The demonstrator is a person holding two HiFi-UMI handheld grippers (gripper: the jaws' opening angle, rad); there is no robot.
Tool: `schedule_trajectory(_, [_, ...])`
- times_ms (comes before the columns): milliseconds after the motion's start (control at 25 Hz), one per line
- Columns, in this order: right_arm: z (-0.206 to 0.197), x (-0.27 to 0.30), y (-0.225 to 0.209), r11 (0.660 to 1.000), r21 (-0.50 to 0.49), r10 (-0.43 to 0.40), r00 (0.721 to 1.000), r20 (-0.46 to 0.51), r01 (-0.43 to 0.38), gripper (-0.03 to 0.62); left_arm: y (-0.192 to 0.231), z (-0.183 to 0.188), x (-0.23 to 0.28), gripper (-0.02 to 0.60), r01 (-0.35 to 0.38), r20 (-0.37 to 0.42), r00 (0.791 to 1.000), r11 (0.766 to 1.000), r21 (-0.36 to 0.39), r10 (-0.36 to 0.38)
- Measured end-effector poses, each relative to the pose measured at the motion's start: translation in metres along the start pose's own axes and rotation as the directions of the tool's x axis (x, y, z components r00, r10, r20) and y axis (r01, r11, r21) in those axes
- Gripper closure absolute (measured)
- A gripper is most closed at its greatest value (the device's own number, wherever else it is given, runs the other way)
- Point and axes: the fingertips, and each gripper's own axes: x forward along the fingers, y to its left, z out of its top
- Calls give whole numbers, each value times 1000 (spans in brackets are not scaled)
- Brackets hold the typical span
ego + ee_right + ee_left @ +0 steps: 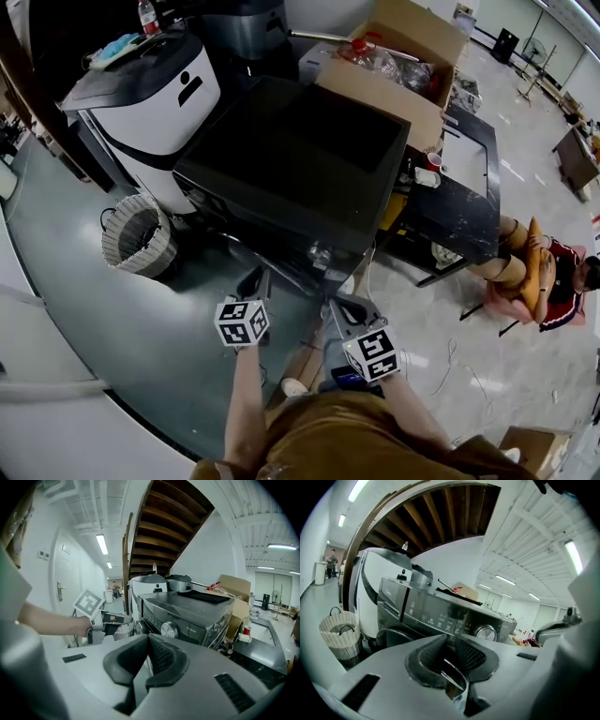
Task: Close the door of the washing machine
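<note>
Grey floor of a large white hall fills the head view, and the brown underside of a staircase rises behind the appliances in both gripper views.

Washing machine: a dark front-loader at the centre of the head view, seen from above, with its front face turned toward the person. Its control panel carries a row of pale symbols and a round silver knob. Below the panel a curved dark rim of the door shows. The gripper body hides the rest, so it cannot be told whether the door is latched.

White appliance: stands just beside the machine on its left, with a bottle upright on its top.

Black table: to the machine's right, with a red cup near its inner edge. A seated person is beyond it.

Cardboard box: open, at the machine's far right corner.

Woven basket: on the floor in front of the white appliance.

Left gripper: held in front of the machine's face, clear of it. Its ribbed pads stand a narrow gap apart with nothing between them.

Right gripper: also held clear in front of the machine, beside the left one. Its pads meet at the tips and grasp nothing.
</note>
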Motion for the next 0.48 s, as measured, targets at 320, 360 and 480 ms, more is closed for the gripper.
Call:
schedule_trajectory(320, [19,-1,25,998,-42,-39,997,63,41,583,-14,42,-81,545,-46,163,986,999,26,41])
schedule_trajectory(360, [22,-1,26,998,-42,-47,996,74,50,583,-14,48,-89,546,-54,177,983,998,32,48])
schedule_trajectory(480, [32,-2,29,997,-41,-61,992,106,66,583,-13,60,-109,552,-83,204,977,995,55,70])
